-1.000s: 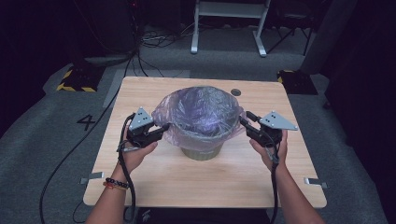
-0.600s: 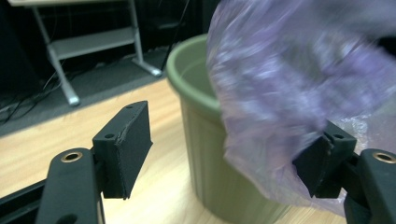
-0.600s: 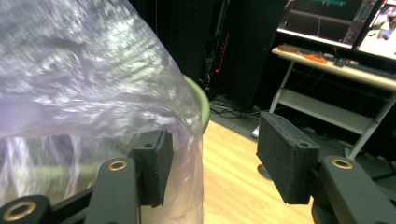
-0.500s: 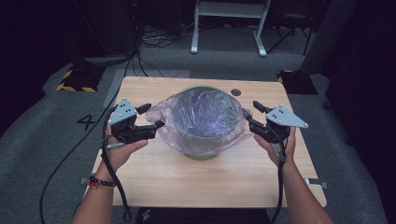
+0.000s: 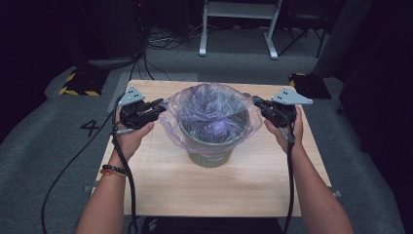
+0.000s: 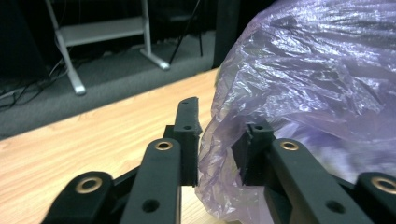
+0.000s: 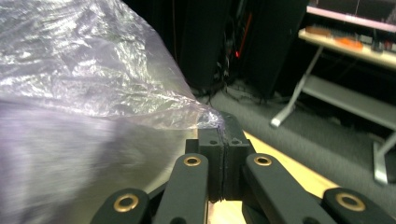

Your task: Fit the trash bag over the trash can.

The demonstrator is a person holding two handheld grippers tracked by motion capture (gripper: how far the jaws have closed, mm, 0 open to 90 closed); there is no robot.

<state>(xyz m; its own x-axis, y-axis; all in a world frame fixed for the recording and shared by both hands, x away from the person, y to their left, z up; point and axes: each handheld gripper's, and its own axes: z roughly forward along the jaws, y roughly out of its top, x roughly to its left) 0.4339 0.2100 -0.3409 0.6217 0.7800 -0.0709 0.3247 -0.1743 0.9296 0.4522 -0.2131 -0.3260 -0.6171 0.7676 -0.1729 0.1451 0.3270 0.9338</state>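
The right tongs (image 7: 223,140) pinch the bag (image 5: 214,105) edge shut at the bin's (image 5: 210,146) right. The left tongs (image 6: 219,135), closing lately, stand slightly apart with film between at its left.

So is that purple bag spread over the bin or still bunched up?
Spread: the bag drapes over the bin rim on both sides, though its middle sits crumpled inside.

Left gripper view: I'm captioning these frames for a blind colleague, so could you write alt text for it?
The left gripper has its two black jaws slightly apart, with a fold of the thin purple plastic bag between them; the jaws have just been closing. The crinkled bag bulges at the right, above a light wooden table, with a grey floor and a metal stand behind.
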